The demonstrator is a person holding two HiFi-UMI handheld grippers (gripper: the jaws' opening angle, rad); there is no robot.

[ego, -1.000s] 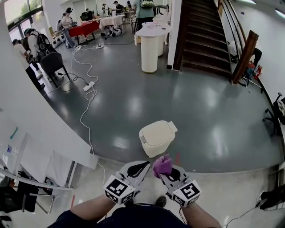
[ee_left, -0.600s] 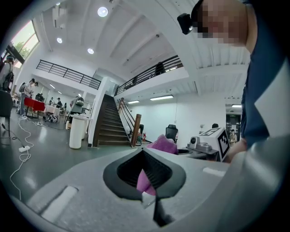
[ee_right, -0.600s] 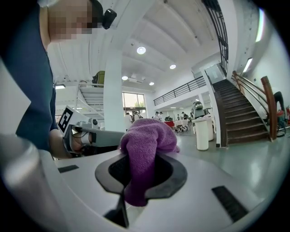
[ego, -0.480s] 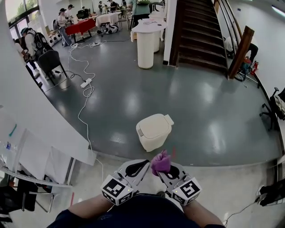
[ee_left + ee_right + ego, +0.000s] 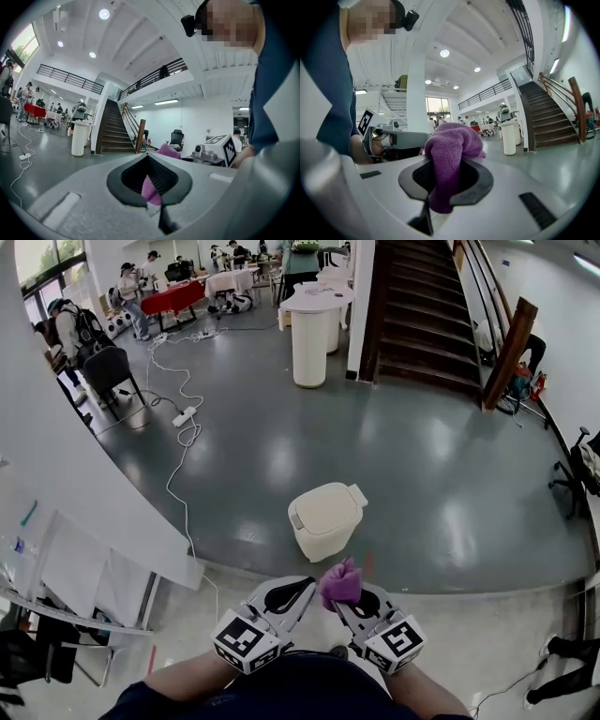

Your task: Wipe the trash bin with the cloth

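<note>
The cream trash bin [image 5: 323, 518] with its lid down stands on the grey floor a short way ahead of both grippers. My right gripper [image 5: 349, 601] is shut on a bunched purple cloth [image 5: 340, 584], which sticks up out of its jaws [image 5: 450, 150]. My left gripper [image 5: 298, 592] is held close beside it on the left, jaws together. In the left gripper view a thin pink sliver [image 5: 150, 190] shows in the slit between the pads; I cannot tell what it is. Both grippers are held near the person's body, short of the bin.
A white column [image 5: 94, 474] and panels stand at the left. A white cable [image 5: 178, 456] trails over the floor to a power strip. A round white pedestal table [image 5: 311, 334], a staircase [image 5: 422, 315] and people at tables [image 5: 178, 292] are farther back.
The bin has come slightly nearer and lower in the head view since the first frame. Both grippers and the cloth keep the same pose.
</note>
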